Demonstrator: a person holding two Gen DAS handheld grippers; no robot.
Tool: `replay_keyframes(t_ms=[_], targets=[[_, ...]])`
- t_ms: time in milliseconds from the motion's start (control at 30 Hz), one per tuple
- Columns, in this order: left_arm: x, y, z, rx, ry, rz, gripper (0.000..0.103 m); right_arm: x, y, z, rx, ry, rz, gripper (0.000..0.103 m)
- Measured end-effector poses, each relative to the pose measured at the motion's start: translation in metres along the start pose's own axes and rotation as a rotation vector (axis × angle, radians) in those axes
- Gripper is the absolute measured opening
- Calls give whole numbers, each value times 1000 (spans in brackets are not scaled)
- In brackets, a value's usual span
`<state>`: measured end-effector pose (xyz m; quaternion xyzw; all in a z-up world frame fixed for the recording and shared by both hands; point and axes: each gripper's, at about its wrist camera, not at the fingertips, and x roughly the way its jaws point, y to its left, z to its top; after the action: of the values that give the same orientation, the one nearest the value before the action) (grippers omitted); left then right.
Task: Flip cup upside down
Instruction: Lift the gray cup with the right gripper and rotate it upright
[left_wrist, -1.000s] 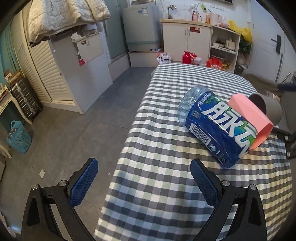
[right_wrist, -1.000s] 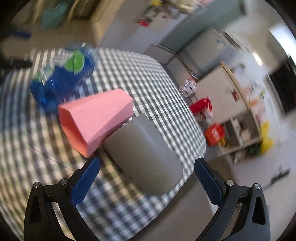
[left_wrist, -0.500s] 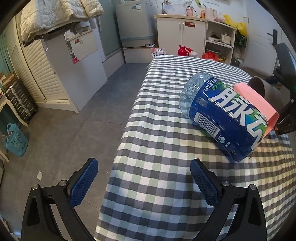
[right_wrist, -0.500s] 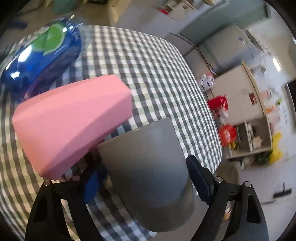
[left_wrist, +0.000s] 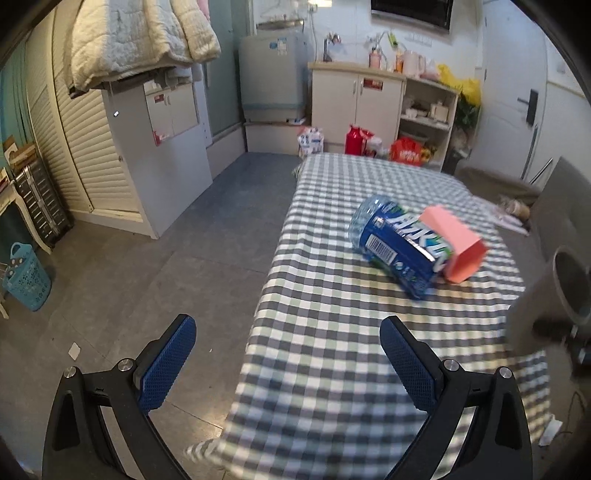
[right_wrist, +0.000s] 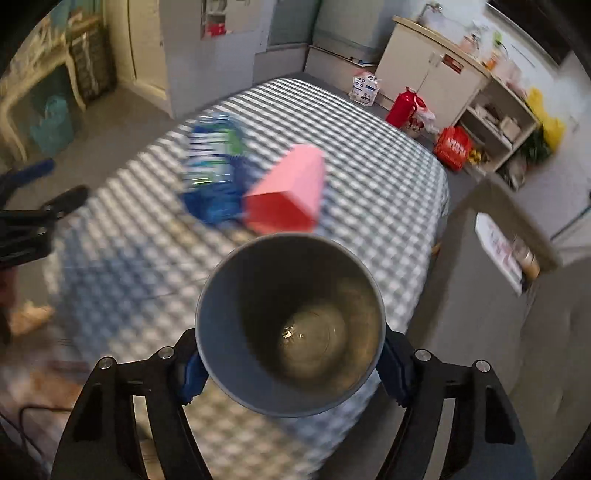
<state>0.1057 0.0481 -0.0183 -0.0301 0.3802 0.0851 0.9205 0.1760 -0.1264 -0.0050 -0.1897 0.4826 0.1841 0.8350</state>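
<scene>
Grey cup (right_wrist: 290, 325) clamped in the right hand-held gripper (right_wrist: 290, 373), mouth toward camera; left hand-held gripper (left_wrist: 286, 363) wide, empty.

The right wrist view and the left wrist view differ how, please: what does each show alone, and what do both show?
Only the right wrist view shows the grey cup's inside, empty, gripped by the right gripper. Only the left wrist view shows the left gripper open over the table edge and a quilt up high. Both show the blue bottle, pink box and checked tablecloth.
</scene>
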Motion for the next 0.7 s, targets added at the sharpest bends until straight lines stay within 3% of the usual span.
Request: replay_keyframes(t_ms=[167,267,400,700], targets=[[-30,16,-5,-7,-38,-20,103,-27,53,-28,123,33,147,74],[-36,26,-11,-23,-42,-30,103,-15,75,-37,175,84,213,74],[-36,33,-20,-34,-28,-34,103,4,83,-36,262,81,225,73],[-8,30,-30,-1,12,0,103,44,66,-9,425,-19,167,73]])
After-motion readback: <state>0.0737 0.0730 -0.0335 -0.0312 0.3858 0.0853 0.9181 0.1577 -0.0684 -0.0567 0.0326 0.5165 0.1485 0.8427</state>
